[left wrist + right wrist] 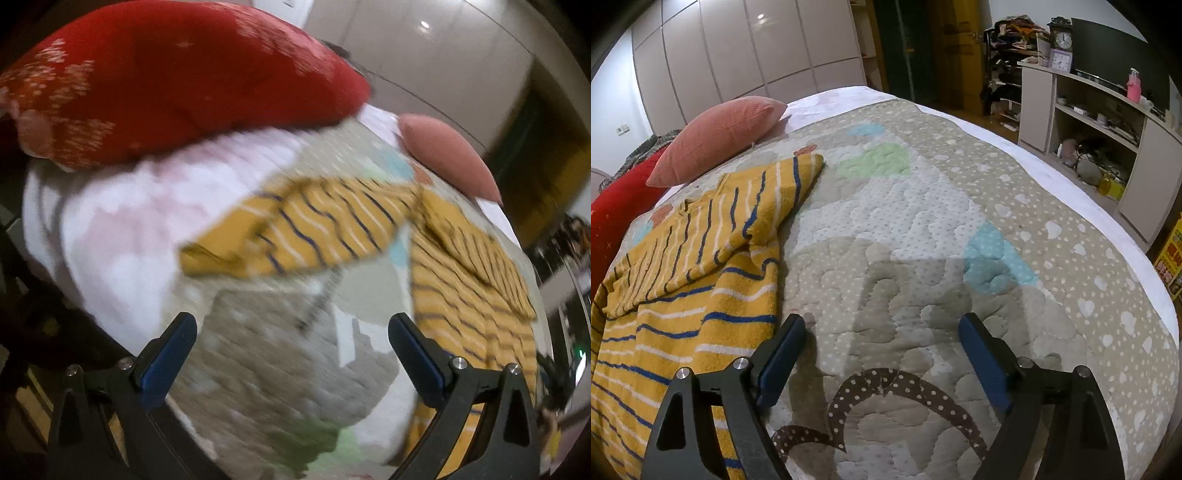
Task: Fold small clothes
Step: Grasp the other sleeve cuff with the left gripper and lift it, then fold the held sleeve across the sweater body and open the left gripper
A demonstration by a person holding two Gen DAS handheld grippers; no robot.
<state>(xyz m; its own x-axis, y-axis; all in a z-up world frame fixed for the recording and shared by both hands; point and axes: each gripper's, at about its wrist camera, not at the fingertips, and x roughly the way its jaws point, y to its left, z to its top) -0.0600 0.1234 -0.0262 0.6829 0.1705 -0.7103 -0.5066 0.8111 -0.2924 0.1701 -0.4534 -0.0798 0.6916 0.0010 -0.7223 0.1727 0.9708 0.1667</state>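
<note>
A small yellow garment with blue and white stripes [687,295] lies on the quilted bed cover [923,229], one sleeve folded over its body. In the blurred left wrist view the same garment [469,295] lies at the right with one sleeve [295,232] stretched out to the left. My left gripper [291,332] is open and empty above the cover, left of the garment body. My right gripper [882,332] is open and empty over the cover, its left finger beside the garment's right edge.
A pink pillow [716,140] and a red cushion [177,77] lie at the head of the bed. A shelf unit [1100,122] with clutter stands right of the bed. Wardrobe doors [746,48] line the far wall.
</note>
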